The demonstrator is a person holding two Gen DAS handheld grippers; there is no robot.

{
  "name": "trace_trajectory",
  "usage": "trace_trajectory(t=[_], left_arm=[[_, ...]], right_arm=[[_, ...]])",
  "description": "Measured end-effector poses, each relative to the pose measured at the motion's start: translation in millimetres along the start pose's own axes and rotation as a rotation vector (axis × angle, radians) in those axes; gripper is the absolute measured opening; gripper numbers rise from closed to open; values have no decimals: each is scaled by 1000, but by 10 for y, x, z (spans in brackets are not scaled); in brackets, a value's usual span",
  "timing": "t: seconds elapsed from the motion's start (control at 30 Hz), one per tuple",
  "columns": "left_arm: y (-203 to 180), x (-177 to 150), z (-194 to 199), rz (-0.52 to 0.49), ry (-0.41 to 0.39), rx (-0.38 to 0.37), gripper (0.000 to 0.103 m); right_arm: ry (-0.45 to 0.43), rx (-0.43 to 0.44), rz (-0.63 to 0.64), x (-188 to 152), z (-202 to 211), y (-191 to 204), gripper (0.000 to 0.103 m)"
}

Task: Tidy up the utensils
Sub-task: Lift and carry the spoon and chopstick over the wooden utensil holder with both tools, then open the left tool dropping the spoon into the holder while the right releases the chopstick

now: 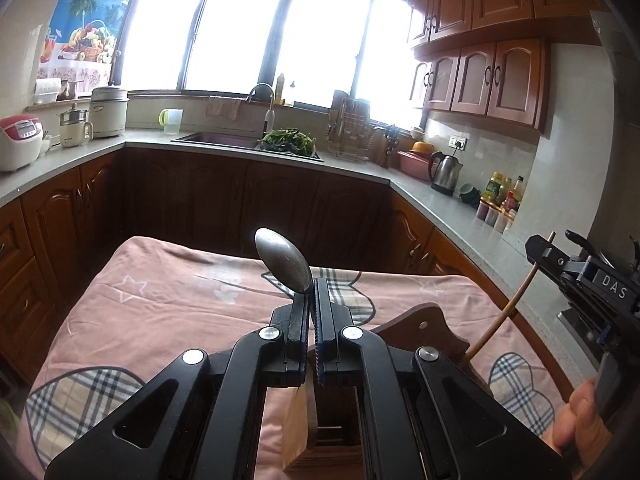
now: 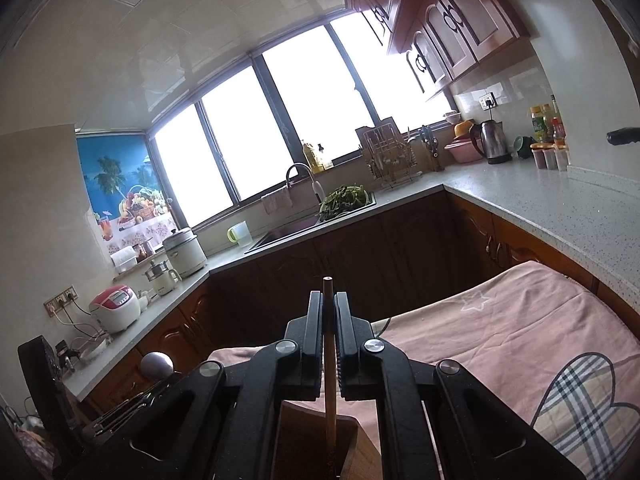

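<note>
My left gripper [image 1: 311, 286] is shut on a metal spoon [image 1: 285, 258]; the bowl sticks up above the fingertips and the handle is hidden between the jaws. Under it stands a wooden utensil holder [image 1: 424, 322] on a table draped with a pink cloth [image 1: 160, 312]. At the right, my right gripper [image 1: 538, 250] is shut on a wooden chopstick [image 1: 505, 312]. In the right wrist view, the right gripper [image 2: 329, 300] clamps that chopstick [image 2: 329, 384], whose lower end reaches into the holder [image 2: 296, 436]. The spoon's bowl [image 2: 157, 364] shows at the lower left.
Kitchen counters wrap around beyond the table: a sink with green vegetables [image 1: 290, 141], a dish rack [image 1: 352, 128], a kettle [image 1: 445, 171], bottles [image 1: 502, 192] and a rice cooker [image 1: 20, 142]. A person's hand [image 1: 576, 420] grips the right tool's handle. The pink cloth [image 2: 500, 320] lies bare ahead.
</note>
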State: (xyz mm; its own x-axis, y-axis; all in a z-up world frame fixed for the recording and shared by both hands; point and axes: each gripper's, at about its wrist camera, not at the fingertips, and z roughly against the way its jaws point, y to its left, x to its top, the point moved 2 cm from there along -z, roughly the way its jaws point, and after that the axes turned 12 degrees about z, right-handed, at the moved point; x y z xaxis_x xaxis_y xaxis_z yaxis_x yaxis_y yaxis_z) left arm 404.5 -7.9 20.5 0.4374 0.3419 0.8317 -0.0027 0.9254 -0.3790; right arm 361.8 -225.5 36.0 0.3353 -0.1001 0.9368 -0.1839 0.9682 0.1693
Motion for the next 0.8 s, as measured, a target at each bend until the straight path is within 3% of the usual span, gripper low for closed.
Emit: trace_trajectory(t=[0.27,0.63,0.7,0.73,0.77,0.8], left_arm=[[-33,-184,-173,-40,45,30,2],[-22,-175,-187,-47,69,39,6],[-24,-165,-186,-47,73,39,14],[-26,-159,-176,-47,72,39,18],[-33,-157,-167,-48,69,40,28],[-37,-149,-150,-48,65,41,39]], right_arm=[[70,-1,-41,-307,-190,-104,6],[114,31,-40,-314,-200,-109,11],[123,31,-45,-308,-191,-114,16],[124,33,-50,-302,-180,-117,28],[123,36,-53,-305,-169,-125,44],[121,37,-54,-302,-156,-127,49]])
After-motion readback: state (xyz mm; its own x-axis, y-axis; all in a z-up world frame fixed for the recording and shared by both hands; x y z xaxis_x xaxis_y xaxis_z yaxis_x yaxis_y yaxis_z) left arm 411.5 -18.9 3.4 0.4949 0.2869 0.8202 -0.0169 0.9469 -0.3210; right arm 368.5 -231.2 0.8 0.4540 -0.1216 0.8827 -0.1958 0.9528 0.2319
